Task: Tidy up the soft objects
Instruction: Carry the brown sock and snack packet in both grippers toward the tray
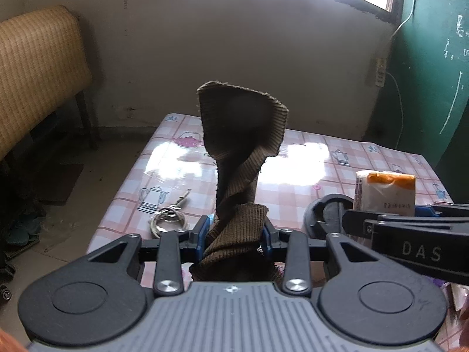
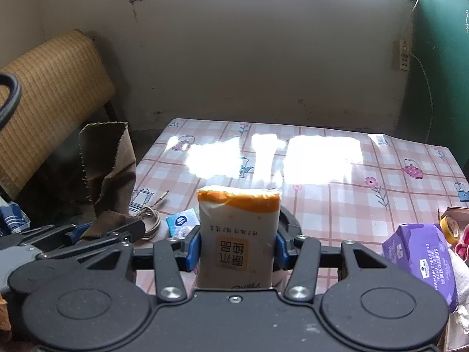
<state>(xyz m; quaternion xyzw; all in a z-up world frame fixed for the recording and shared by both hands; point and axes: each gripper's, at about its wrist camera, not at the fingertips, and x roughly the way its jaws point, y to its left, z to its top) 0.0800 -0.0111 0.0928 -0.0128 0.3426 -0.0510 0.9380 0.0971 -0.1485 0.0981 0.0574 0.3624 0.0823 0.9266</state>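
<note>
My left gripper (image 1: 236, 236) is shut on a brown ribbed cloth (image 1: 241, 135) that stands up twisted above the table's near left part; the cloth also shows in the right wrist view (image 2: 110, 170). My right gripper (image 2: 237, 245) is shut on a white and orange tissue pack (image 2: 238, 234), held upright above the table's near edge. In the left wrist view the pack (image 1: 385, 192) and right gripper (image 1: 410, 228) are at the right.
The table has a pink checked oilcloth (image 2: 337, 193). On it lie a coiled cable (image 1: 168, 220), a small blue packet (image 2: 180, 221), a purple tissue pack (image 2: 422, 256) and a tape roll (image 2: 450, 224). A black round object (image 1: 322, 214) sits under the pack. A woven bench (image 1: 38, 67) stands left.
</note>
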